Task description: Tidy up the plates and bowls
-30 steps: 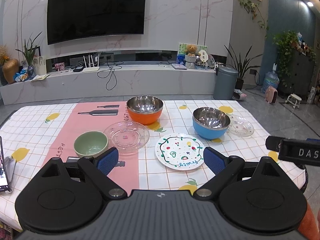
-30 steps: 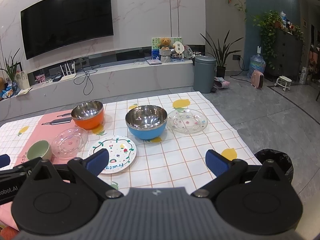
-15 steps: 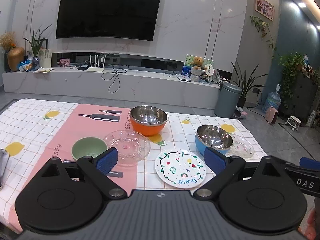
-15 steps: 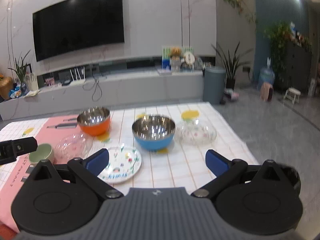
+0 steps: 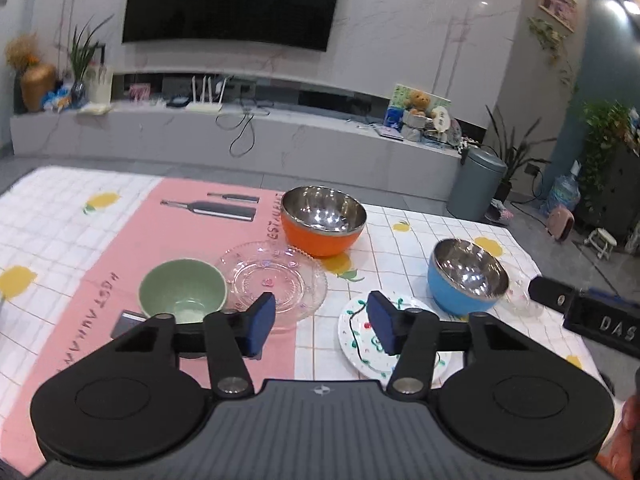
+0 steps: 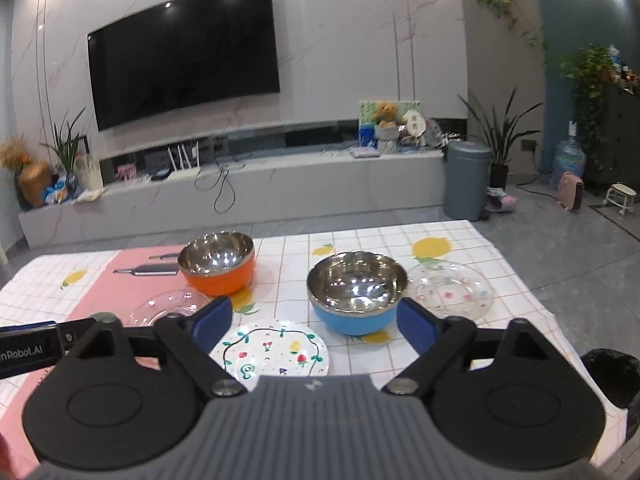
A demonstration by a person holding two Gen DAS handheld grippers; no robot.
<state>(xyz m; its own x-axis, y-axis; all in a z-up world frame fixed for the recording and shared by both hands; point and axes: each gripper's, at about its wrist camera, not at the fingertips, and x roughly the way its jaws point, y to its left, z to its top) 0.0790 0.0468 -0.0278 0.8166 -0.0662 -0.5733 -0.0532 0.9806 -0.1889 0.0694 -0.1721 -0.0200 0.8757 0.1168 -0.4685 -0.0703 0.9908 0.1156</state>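
Observation:
An orange steel-lined bowl (image 5: 323, 222) (image 6: 218, 262) stands at the back. A blue steel-lined bowl (image 5: 466, 276) (image 6: 356, 292) is to its right. A small green bowl (image 5: 182, 292) sits at left beside a clear glass plate (image 5: 276, 280) (image 6: 168, 306). A second clear glass plate (image 6: 454, 289) lies right of the blue bowl. A white painted plate (image 5: 360, 340) (image 6: 276, 350) lies in front. My left gripper (image 5: 322, 322) is open and empty above the near table. My right gripper (image 6: 314, 324) is open and empty, near the blue bowl.
The table has a checked lemon cloth (image 6: 440, 246) with a pink mat (image 5: 132, 240). A dark bin (image 6: 612, 372) stands by the table's right edge. A TV unit (image 6: 256, 188) and grey bin (image 6: 466, 178) stand behind.
Both grippers have moved forward and lower over the table. The left gripper's jaws have narrowed. The dishes have not moved.

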